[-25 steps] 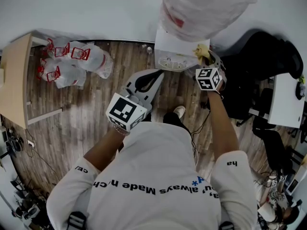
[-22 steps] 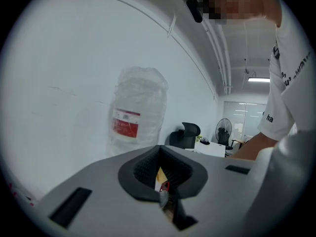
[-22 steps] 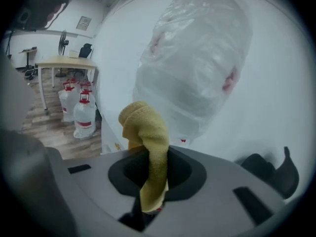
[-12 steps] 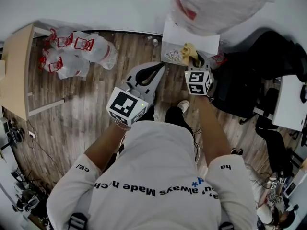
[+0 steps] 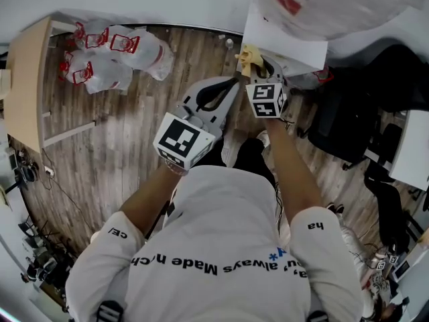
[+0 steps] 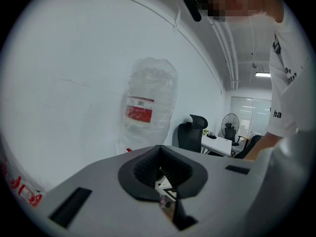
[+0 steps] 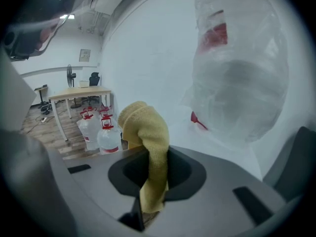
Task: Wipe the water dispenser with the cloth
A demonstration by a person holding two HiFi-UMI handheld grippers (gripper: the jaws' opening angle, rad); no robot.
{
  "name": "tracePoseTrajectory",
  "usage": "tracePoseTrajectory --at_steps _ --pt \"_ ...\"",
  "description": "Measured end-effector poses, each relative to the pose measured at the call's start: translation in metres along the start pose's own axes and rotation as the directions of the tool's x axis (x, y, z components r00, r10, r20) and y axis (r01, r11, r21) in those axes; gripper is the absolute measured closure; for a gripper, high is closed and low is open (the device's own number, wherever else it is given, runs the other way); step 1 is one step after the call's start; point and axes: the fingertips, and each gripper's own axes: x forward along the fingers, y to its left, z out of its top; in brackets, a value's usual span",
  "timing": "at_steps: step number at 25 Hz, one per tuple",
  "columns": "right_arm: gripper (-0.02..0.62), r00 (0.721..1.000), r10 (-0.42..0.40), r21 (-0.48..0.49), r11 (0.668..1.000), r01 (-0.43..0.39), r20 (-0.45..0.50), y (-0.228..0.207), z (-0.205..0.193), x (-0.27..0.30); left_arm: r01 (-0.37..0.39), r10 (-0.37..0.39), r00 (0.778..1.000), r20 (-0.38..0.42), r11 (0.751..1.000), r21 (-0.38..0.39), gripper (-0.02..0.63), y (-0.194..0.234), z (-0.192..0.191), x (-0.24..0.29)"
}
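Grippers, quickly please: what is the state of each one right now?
Left gripper: closed, holding nothing.
Right gripper: closed on the yellow cloth.

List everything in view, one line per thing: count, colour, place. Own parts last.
water dispenser: one, white, against the wall, top right of the head view
water bottle: one, clear plastic wrap, red label, on top of the water dispenser
cloth: one, yellow, between the right gripper's jaws
water jugs: several, clear with red handles, on the floor by the wooden table
wooden table: one, light wood, left
office chair: at least one, black, right
fan: one, dark, far back in the left gripper view
floor: wood planks
left gripper: grey, shut, empty
right gripper: grey, shut on the cloth
shirt: white, the person's
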Motion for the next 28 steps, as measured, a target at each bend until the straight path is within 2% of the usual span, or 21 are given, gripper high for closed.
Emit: tracePoseTrajectory --at_steps 6,12,28 --pt "0.534 0.999 0.019 0.006 1.000 -0.019 -0.030 0.018 -0.007 0.032 -0.022 0.022 0.999 -0.027 1.000 -0.015 0.589 0.010 -0.010 -0.005" --pt "0.534 0.998 0.004 0.034 0.999 -0.001 -0.069 0.018 -0.020 0.053 -0.032 0.031 0.998 -0.053 0.999 -0.023 0.589 0.018 -0.019 -0.006" --pt "0.535 0.994 -0.062 0.071 0.995 0.068 -0.087 -0.006 -0.032 0.044 -0.001 -0.001 0.997 -0.072 1.000 -0.028 0.589 0.006 -0.025 0.006"
